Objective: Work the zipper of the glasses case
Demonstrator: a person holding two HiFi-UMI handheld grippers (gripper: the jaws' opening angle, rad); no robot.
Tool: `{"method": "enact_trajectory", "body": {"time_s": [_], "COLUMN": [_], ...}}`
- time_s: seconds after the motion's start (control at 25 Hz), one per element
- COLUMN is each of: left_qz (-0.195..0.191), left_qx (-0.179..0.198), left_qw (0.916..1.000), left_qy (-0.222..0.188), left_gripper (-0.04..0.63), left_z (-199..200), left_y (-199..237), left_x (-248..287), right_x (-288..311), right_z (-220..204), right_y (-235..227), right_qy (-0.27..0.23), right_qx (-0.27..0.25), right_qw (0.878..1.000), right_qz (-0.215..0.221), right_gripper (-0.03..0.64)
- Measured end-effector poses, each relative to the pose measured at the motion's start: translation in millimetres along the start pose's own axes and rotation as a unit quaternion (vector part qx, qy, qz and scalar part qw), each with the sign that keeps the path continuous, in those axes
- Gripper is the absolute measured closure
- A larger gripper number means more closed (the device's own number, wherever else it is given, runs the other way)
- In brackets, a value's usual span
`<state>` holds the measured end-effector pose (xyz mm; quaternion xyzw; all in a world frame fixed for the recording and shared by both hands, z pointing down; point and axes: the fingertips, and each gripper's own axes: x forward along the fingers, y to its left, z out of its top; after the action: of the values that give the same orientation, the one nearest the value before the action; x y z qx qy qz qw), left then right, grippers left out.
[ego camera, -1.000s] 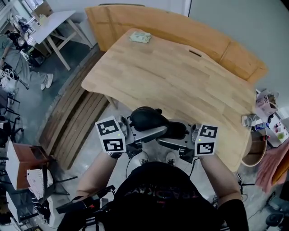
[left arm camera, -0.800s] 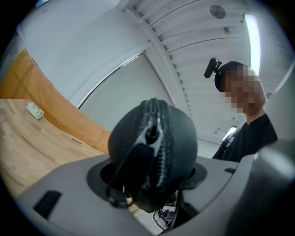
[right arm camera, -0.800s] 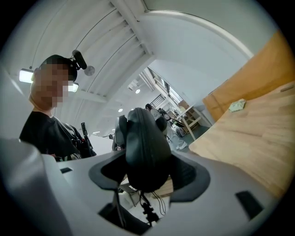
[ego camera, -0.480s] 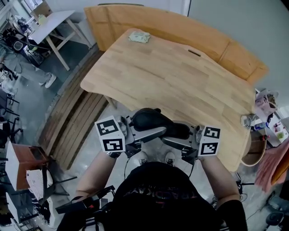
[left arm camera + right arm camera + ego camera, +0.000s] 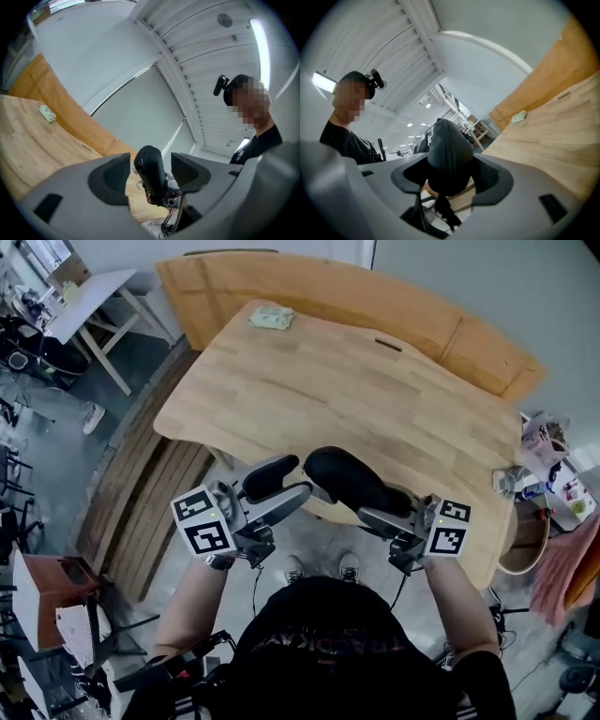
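Note:
The black glasses case [image 5: 342,474] hangs in the air in front of the table's near edge. My right gripper [image 5: 371,504] is shut on its right end; those jaws have just been closing with the case between them. In the right gripper view the case [image 5: 447,150] fills the gap of the right gripper [image 5: 450,180], its zipper line running up the middle. My left gripper [image 5: 298,477] stands open just left of the case, holding nothing. In the left gripper view the case [image 5: 149,161] shows beyond the open left gripper [image 5: 149,182], clear of both pads.
The wooden table [image 5: 356,399] lies ahead with a small pale green packet [image 5: 270,318] at its far edge. A curved wooden board [image 5: 328,287] stands behind it. Clutter [image 5: 544,442] sits beyond the table's right end, and a white table [image 5: 80,298] at the far left.
The left gripper has let go of the case and swung away to the left, jaws apart. The right gripper has carried the case to the right and up.

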<state>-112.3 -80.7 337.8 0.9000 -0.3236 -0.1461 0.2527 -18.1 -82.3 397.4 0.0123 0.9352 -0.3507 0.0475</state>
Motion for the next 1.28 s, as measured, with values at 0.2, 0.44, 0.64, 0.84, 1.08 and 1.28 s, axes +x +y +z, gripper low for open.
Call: {"method": "enact_trajectory", "body": {"time_s": [0.2, 0.44, 0.64, 0.84, 1.08, 1.28], "left_qz": [0.054, 0.078, 0.087, 0.111, 0.157, 0.197], "left_qx": [-0.032, -0.056, -0.079, -0.122, -0.15, -0.171], "left_qw": [0.9977, 0.9898, 0.9808, 0.9725, 0.9612, 0.952], "left_qy": [0.027, 0.106, 0.155, 0.164, 0.17, 0.161], "left_gripper": [0.503, 0.584, 0.584, 0.586, 0.586, 0.584], "left_z": [-22, -69, -116, -147, -168, -179], "left_y": [22, 31, 24, 21, 18, 17], "left_x": [-9, 0, -1, -9, -22, -34], "right_x": [-33, -57, -56, -56, -67, -62], "right_z": [13, 28, 13, -18, -29, -26], "right_y": [-56, -113, -159, -224, -304, -341], "right_qy": [0.019, 0.093, 0.238, 0.342, 0.392, 0.403], "right_qx": [-0.141, -0.32, -0.515, -0.587, -0.583, -0.586], "right_qw": [0.976, 0.898, 0.761, 0.675, 0.646, 0.637], "right_qz": [-0.164, -0.288, -0.313, -0.288, -0.299, -0.299], "right_gripper": [0.339, 0.341, 0.341, 0.341, 0.341, 0.341]}}
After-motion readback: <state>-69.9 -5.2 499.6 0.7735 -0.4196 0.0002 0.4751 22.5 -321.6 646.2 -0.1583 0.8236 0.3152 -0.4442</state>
